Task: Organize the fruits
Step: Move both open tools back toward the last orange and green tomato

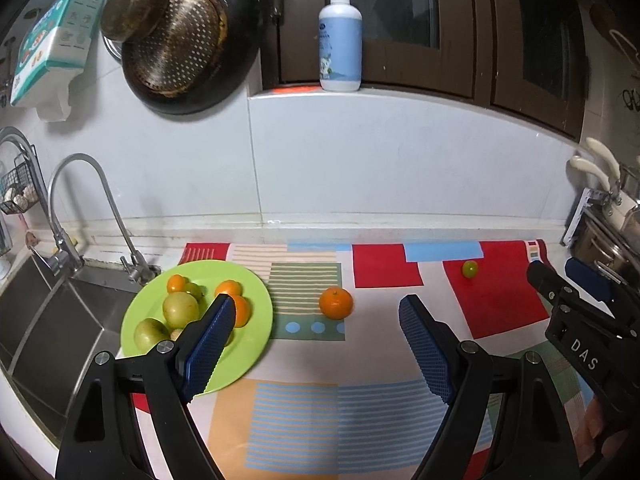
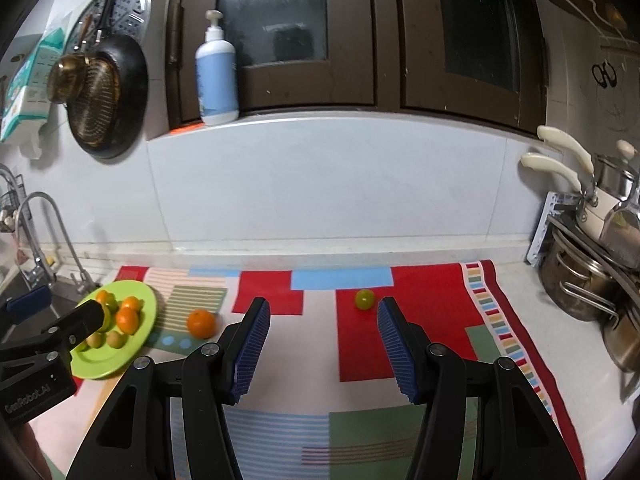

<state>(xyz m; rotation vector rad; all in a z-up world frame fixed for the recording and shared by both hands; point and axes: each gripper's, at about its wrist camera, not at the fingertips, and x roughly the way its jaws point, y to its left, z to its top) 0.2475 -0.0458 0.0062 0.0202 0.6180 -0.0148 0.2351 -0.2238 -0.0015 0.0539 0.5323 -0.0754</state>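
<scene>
A green plate (image 1: 248, 344) (image 2: 120, 356) at the mat's left holds several oranges and green fruits. A loose orange (image 1: 336, 302) (image 2: 201, 323) lies on the mat just right of the plate. A small green fruit (image 1: 470, 269) (image 2: 364, 299) lies on a red patch further right. My left gripper (image 1: 320, 312) is open and empty, its jaws either side of the loose orange but nearer the camera; it also shows in the right wrist view (image 2: 48, 312). My right gripper (image 2: 322, 312) is open and empty, short of the green fruit; it also shows in the left wrist view (image 1: 560, 276).
A patterned mat (image 1: 360, 400) covers the counter. A sink (image 1: 48, 320) with a tap (image 1: 80, 208) lies left of the plate. Pots (image 2: 592, 280) stand at the right. A pump bottle (image 1: 341, 40) stands on the ledge; a pan (image 1: 188, 44) hangs on the wall.
</scene>
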